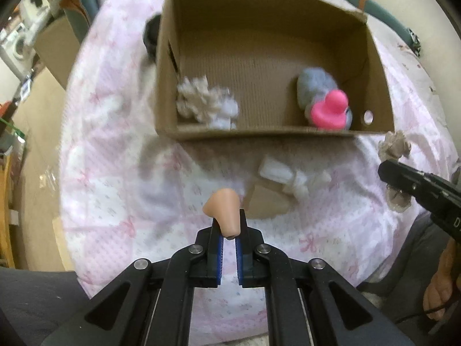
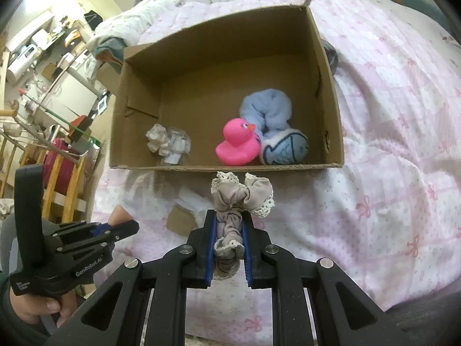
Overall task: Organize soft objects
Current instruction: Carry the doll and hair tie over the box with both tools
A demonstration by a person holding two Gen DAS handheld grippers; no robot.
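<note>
Ahead, cardboard box [image 2: 328,86] holding pink duck [image 2: 236,142].

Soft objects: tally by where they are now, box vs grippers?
In the cardboard box: 3 (pink duck, blue fish plush, white scrunchie)
In the left gripper: 1 (tan cone)
In the right gripper: 1 (grey scrunchie)
Total: 5

The cardboard box [image 2: 331,92] is matt brown paperboard with a ribbed corrugated floor. The pink duck [image 2: 237,142] looks like smooth, slightly glossy rubber or plastic. The blue plush toy [image 2: 270,115] is fuzzy cloth. The scrunchie [image 2: 245,197] is soft matt fabric edged in rough crochet lace. The peach cone [image 1: 223,212] looks smooth and matt. The bedspread [image 2: 389,144] is thin printed cotton-like cloth.
</note>
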